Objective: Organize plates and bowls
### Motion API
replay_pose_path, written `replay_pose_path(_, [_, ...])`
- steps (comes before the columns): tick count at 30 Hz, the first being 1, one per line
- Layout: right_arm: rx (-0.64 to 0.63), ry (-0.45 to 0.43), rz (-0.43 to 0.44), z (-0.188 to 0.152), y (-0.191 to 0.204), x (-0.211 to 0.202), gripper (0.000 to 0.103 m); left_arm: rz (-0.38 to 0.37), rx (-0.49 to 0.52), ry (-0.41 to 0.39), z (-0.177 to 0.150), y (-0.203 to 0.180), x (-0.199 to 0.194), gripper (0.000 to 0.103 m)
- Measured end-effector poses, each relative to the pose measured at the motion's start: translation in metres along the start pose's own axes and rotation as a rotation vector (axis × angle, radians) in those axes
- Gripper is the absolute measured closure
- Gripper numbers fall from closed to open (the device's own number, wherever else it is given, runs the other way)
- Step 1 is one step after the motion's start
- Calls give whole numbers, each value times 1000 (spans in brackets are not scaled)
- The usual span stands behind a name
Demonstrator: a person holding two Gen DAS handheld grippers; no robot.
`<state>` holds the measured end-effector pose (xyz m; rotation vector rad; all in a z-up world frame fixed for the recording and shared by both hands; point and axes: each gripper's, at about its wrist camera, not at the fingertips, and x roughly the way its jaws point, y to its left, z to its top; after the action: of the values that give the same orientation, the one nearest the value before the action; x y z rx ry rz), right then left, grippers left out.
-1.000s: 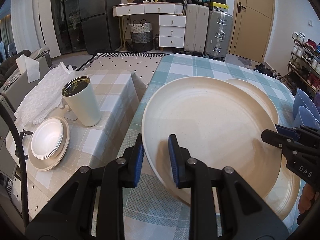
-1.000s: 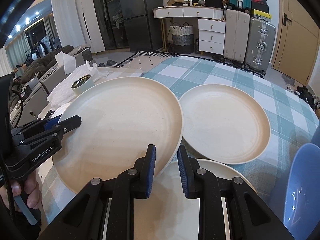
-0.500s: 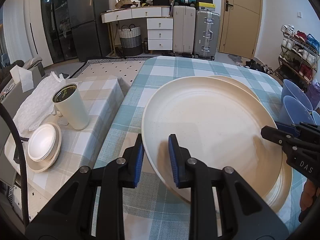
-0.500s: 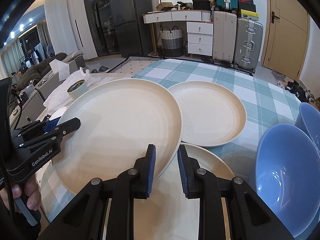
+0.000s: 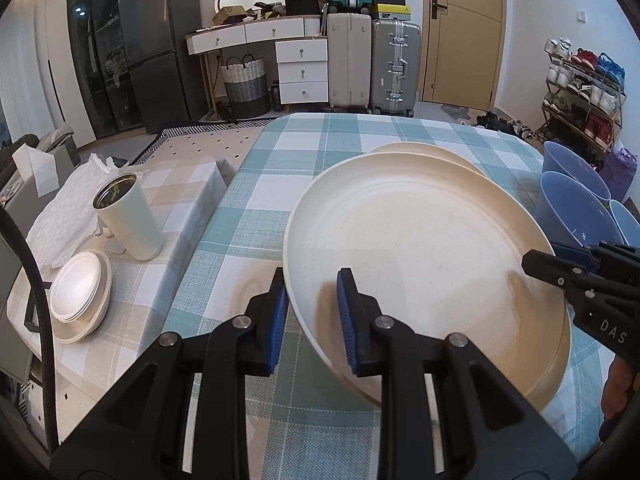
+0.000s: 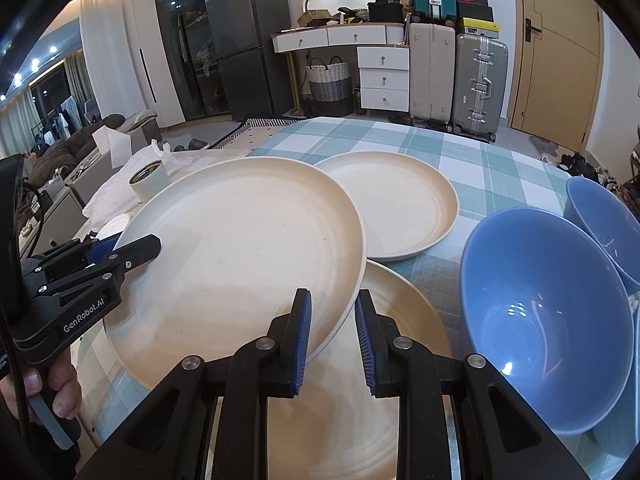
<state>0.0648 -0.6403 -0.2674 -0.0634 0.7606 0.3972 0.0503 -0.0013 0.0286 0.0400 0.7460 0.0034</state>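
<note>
Plate (image 5: 420, 256): being held tilted over the checked table (image 5: 256, 200), above another plate (image 6: 360, 408).
Left tongs (image 5: 312, 312): clenching its near rim.
Right tongs (image 6: 332, 334): gripping the opposite rim.
Handling: looking stiff, smooth, likely breakable; rim grips on both sides are seeming wise.
Bowls (image 6: 540, 320): sitting just beside.

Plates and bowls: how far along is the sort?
Done: nothing clearly stacked on the teal table yet. In hand: the left gripper and right gripper both clamp the raised cream plate, which hangs over a second plate. Left: the far plate lies alone; the blue bowls stand loose at the right.
</note>
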Motion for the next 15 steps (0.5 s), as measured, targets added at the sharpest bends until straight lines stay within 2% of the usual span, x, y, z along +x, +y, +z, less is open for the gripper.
replay_pose_path(15, [20,-7,-34,-21,-7,-20,80,-22,45,-2,-12,-15,-10,82])
